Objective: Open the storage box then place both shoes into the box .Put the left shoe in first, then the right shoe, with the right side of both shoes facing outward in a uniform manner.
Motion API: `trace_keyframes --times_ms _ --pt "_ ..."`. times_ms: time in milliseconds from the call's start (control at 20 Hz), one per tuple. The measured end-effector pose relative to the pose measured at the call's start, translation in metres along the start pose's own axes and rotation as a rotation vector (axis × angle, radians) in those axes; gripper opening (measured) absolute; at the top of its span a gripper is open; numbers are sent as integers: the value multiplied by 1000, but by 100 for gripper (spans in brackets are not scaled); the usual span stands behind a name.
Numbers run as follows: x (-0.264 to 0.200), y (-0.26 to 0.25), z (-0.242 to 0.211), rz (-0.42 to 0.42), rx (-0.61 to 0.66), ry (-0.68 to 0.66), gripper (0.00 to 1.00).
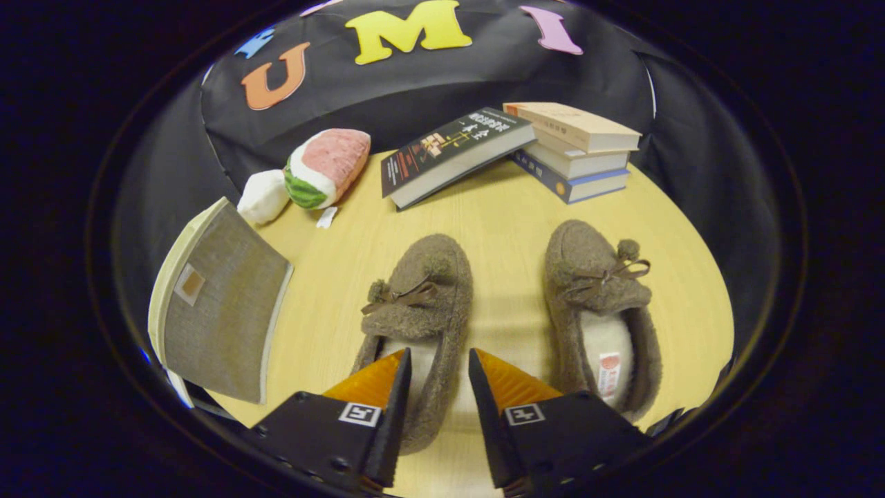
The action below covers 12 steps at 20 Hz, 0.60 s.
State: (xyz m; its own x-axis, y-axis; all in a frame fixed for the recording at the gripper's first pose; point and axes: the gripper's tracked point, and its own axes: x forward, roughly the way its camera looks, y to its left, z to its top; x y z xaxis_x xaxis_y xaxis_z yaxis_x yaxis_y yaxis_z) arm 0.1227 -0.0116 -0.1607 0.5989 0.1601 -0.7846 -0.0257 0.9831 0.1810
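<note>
2 shoes: a pair of brown fuzzy slippers side by side on the wooden table (498, 207), toes pointing away from me.
Left slipper (422, 304): its right wall sits between my fingers, my left finger inside the opening.
Right slipper (598, 304): beside the first, apart from it, untouched.
My gripper (437, 377): jaws parted around that wall, not visibly pressing; I judge I am straddling it to pinch and lift.
Storage box (218, 308): left of the slippers, lid raised, so opening looks done.
Order: left slipper goes in first, which explains my position.
Clutter: stacked books (577, 149), a leaning book (453, 152), a watermelon plush (325, 168).
</note>
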Motion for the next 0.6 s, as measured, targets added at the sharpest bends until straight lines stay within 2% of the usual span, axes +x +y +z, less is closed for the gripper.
trace_keyframes --times_ms 100,200,300,400,600 --pt "3 -1 -2 20 3 20 32" --pt "4 2 -1 64 19 33 32" --pt "6 -2 -5 69 7 35 31" --pt "8 -4 0 87 53 42 6" --pt "-2 2 9 169 154 24 0"
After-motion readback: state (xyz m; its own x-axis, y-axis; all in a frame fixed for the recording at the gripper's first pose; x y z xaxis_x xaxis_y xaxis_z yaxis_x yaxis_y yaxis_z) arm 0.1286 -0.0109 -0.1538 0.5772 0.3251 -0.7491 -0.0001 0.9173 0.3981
